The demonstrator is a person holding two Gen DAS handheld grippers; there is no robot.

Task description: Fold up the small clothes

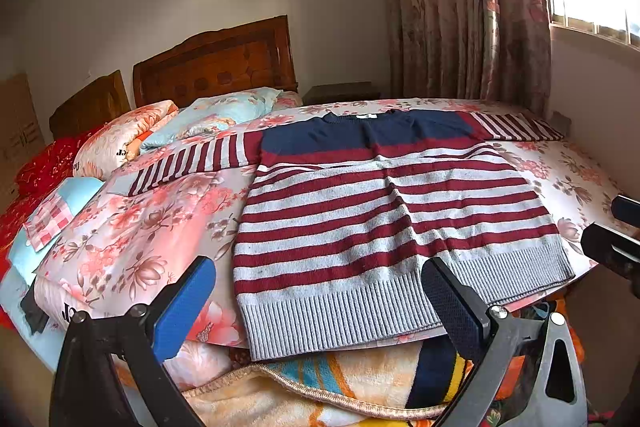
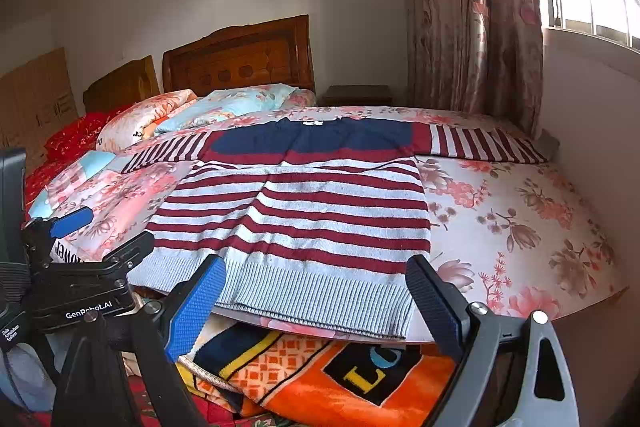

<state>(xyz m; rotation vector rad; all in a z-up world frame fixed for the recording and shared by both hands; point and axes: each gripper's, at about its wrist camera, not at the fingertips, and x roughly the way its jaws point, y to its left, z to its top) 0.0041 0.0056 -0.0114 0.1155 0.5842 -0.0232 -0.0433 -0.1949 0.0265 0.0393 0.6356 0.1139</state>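
Observation:
A small knitted sweater [image 1: 360, 211] [image 2: 300, 211] lies spread flat on the floral bed sheet [image 2: 520, 219]. It has maroon and grey stripes, a navy yoke and a grey ribbed hem. Both sleeves stretch out sideways and the hem lies at the bed's near edge. In the left wrist view my left gripper [image 1: 320, 307] stands open just in front of the hem, its fingers astride the hem's left half with nothing held. My right gripper [image 2: 316, 303] is wide open in front of the hem's right part, also holding nothing. Each gripper shows at the edge of the other's view: right gripper [image 1: 616, 227], left gripper [image 2: 120, 227].
Pillows [image 1: 120, 139] and a folded floral quilt [image 1: 132, 227] lie left of the sweater, below a wooden headboard [image 1: 216, 63]. An orange patterned blanket [image 2: 320, 375] hangs under the bed's near edge. A curtain [image 1: 460, 7], a window and the wall bound the right side.

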